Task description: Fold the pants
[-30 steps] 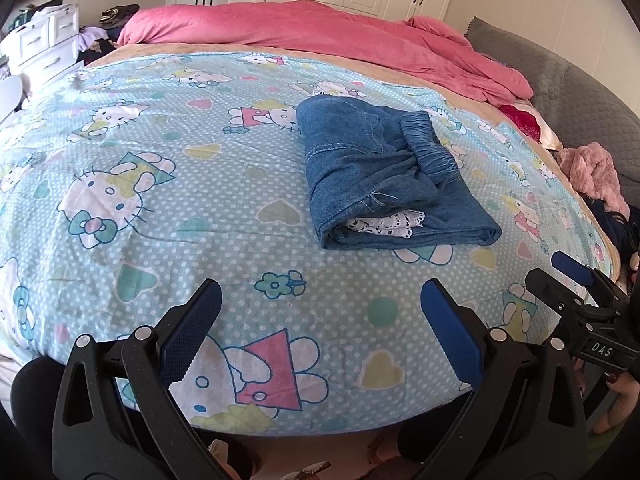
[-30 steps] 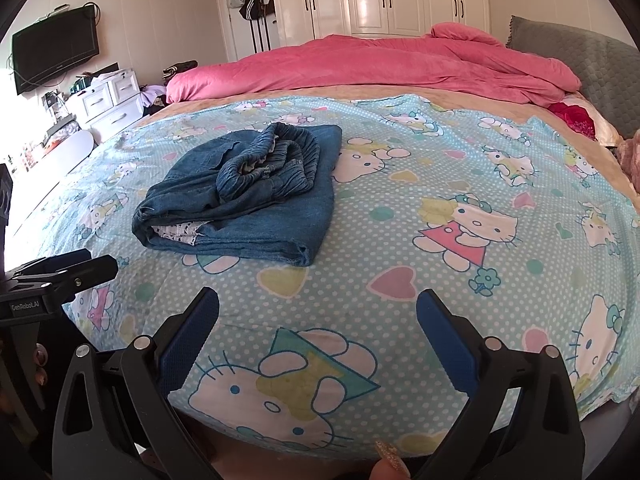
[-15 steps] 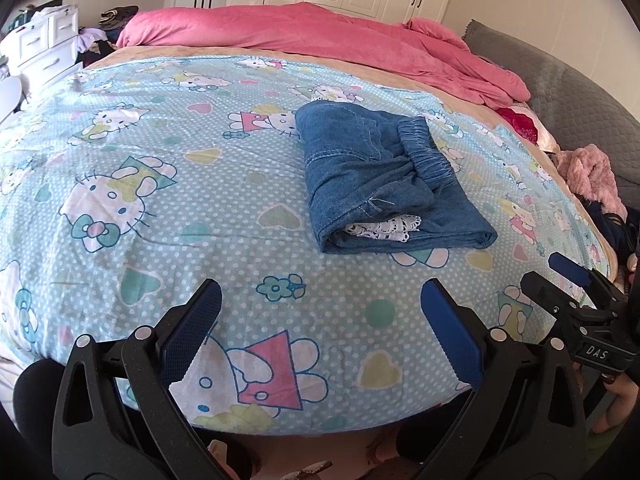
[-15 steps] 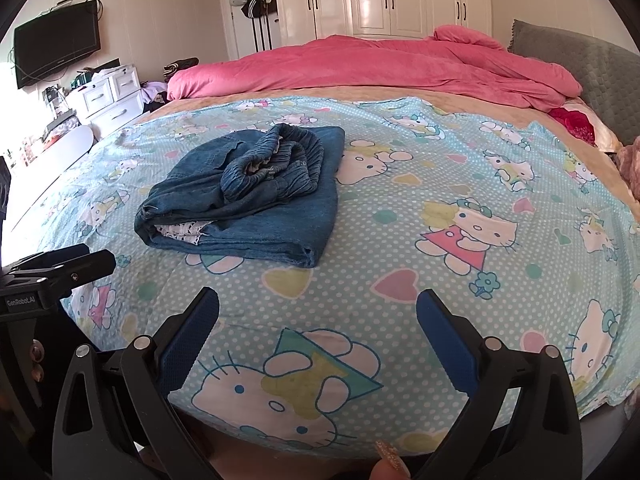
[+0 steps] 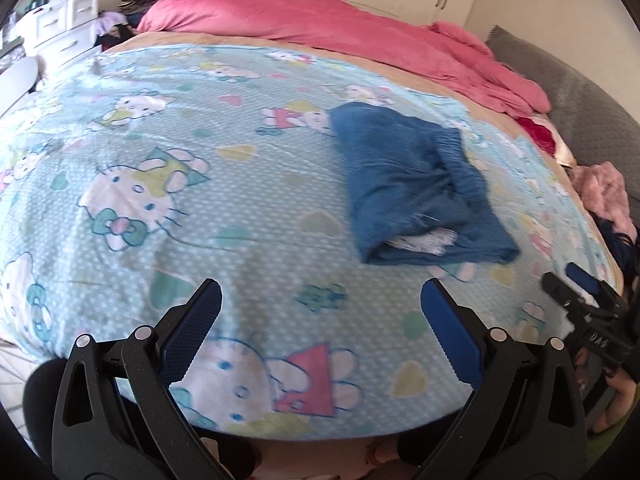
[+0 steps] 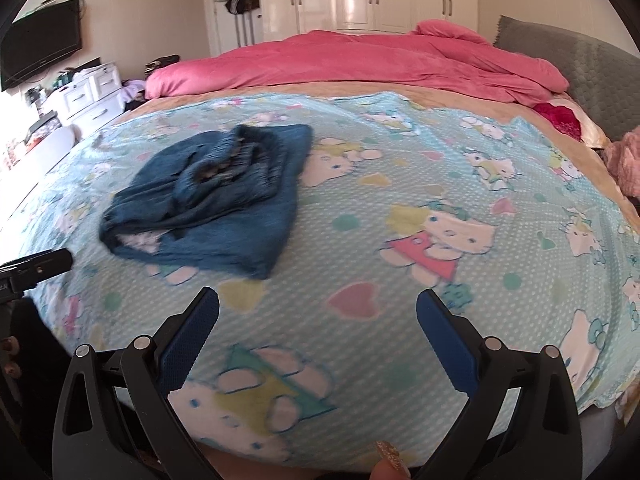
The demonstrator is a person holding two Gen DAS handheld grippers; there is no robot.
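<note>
The blue denim pants (image 5: 412, 184) lie folded in a compact bundle on the light blue cartoon-print bedsheet (image 5: 200, 200), with white lace trim showing at the near end. In the right wrist view the pants (image 6: 216, 200) lie to the left. My left gripper (image 5: 320, 312) is open and empty, over the near edge of the bed, well short of the pants. My right gripper (image 6: 318, 320) is open and empty, also at the near edge. The right gripper (image 5: 576, 284) shows at the right edge of the left wrist view. The left gripper (image 6: 36, 266) shows at the left edge of the right wrist view.
A pink duvet (image 6: 360, 64) is bunched along the far side of the bed. A grey headboard cushion (image 6: 568, 56) stands at the right, with pink clothing (image 5: 604, 196) beside the bed. White drawers (image 6: 88, 92) and a TV (image 6: 40, 48) are at the left.
Both views have shifted and blurred: the left gripper swung left so the pants now sit further right, and the right view drew back slightly. The pants have not moved.
</note>
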